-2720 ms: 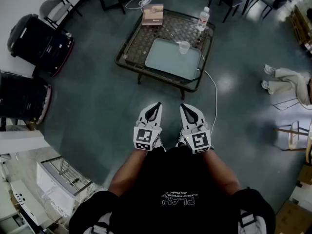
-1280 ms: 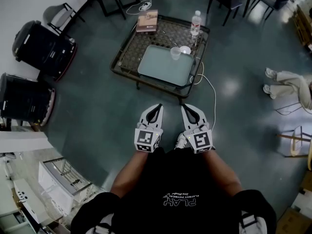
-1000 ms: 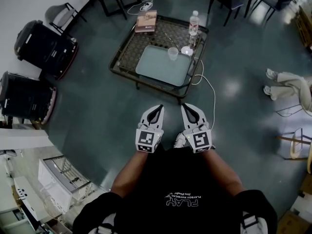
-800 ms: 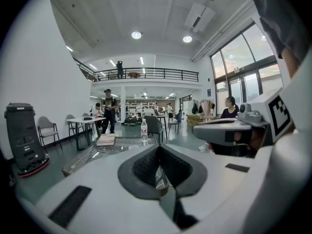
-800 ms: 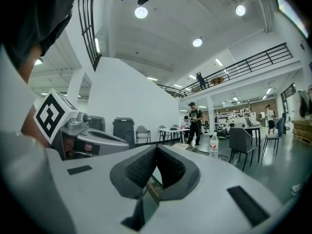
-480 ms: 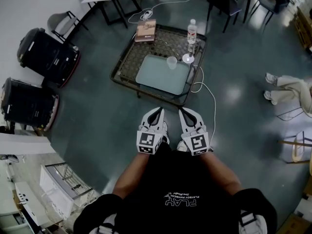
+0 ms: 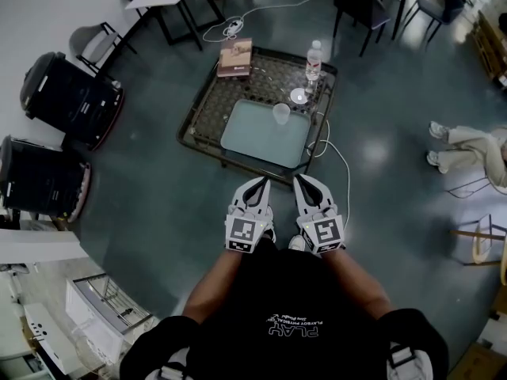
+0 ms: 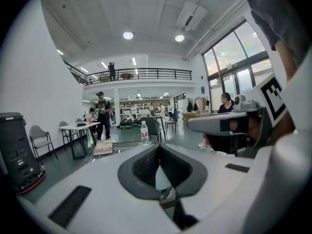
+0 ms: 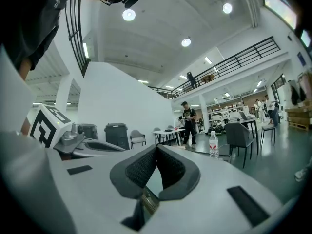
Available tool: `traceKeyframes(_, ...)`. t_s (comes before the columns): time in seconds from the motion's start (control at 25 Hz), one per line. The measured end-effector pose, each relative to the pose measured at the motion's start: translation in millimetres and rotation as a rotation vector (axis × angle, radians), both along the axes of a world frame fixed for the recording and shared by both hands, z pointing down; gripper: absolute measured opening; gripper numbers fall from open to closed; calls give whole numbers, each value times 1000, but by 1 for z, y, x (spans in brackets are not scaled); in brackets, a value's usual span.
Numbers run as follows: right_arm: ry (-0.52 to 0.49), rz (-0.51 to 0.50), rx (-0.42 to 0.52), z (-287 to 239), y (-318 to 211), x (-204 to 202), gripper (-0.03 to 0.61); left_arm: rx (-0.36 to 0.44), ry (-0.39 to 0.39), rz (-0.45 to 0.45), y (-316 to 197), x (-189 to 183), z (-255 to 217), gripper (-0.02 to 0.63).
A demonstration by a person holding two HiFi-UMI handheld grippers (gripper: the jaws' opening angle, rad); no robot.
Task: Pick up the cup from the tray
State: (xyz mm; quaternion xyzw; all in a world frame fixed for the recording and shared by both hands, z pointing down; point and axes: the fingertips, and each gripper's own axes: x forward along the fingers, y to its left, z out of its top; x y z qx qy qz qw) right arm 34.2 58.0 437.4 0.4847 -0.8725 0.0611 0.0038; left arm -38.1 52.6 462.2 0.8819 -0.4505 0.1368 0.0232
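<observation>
Head view: I stand back from the low wicker table (image 7: 207, 93); the clear cup (image 7: 280, 114) sits upright on the pale tray (image 7: 253, 137), at its far right corner, with a water bottle (image 7: 314, 58) and a book (image 7: 235, 57) beyond it on the tabletop; my left gripper (image 7: 260, 185) and right gripper (image 7: 303, 184) hang side by side near my waist, well apart from the cup.

Left gripper view: the jaws are clenched tip to tip with nothing between them; the bottle and book show ahead, the cup I cannot make out.

Right gripper view: these jaws are pressed together too, empty; the bottle stands ahead.

I judge this the approach, the pick not yet begun; next I must step closer, spread one gripper's jaws, and bring them round the cup's wall.
</observation>
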Motion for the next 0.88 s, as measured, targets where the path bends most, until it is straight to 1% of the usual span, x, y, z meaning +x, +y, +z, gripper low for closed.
traceKeyframes(0.16, -39, 42, -1, -10, -29, 1, 8, -9, -10, 3, -30, -10, 5, 6)
traceKeyframes(0.32, -36, 66, 6, -15, -58, -6, 8, -37, 10, 0, -62, -25, 13, 6)
traceKeyframes(0.4, -17, 77, 2, -13, -70, -9, 8, -45, 22, 9, -75, -28, 15, 6)
traceKeyframes(0.6, 91, 71, 23, -5, -87, -26, 8, -67, 41, 46, -103, -30, 23, 7)
traceKeyframes(0.72, 89, 80, 42, -4, -98, -39, 8, -86, 55, 64, -118, -35, 29, 6)
traceKeyframes(0.88, 103, 101, 24, 2, -113, -46, 8, -112, 82, 90, -136, -40, 34, 6)
